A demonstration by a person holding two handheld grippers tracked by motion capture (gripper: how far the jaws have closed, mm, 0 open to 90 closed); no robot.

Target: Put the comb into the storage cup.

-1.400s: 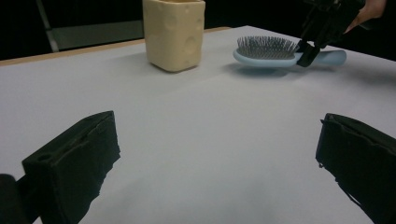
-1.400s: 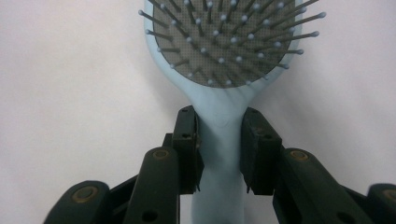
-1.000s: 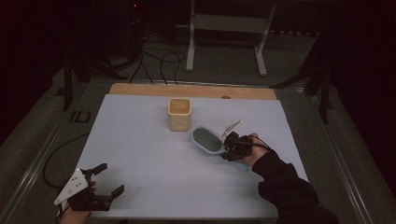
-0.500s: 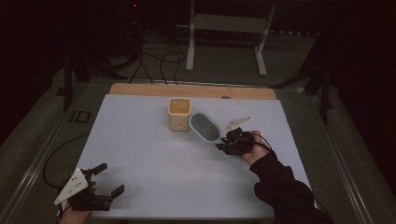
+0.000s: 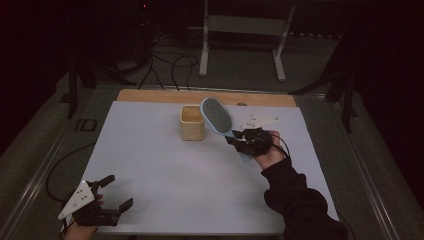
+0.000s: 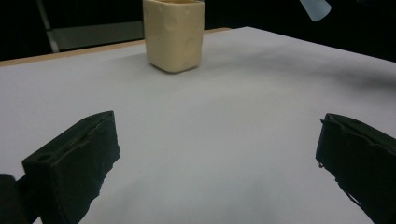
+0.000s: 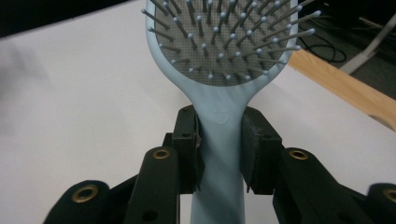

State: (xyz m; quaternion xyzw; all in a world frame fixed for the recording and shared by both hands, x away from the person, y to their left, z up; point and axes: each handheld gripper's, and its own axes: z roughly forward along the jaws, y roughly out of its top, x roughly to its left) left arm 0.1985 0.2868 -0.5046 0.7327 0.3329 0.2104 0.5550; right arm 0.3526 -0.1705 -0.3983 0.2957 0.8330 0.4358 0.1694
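The right gripper [image 7: 219, 149] pinches the hairbrush [image 7: 219, 56] by its handle, bristled head above the jaws; the left gripper [image 6: 217, 154] is spread wide, cup [image 6: 173, 35] beyond.

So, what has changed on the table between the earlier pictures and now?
The right tongs, shut on the handle of the hairbrush, have lifted it off the white table cover. The brush head has swung up and toward the beige cup, and now hangs in the air just beside it. The grip on the handle is the same. The cup has not moved, and the left tongs remain open near the front left corner.
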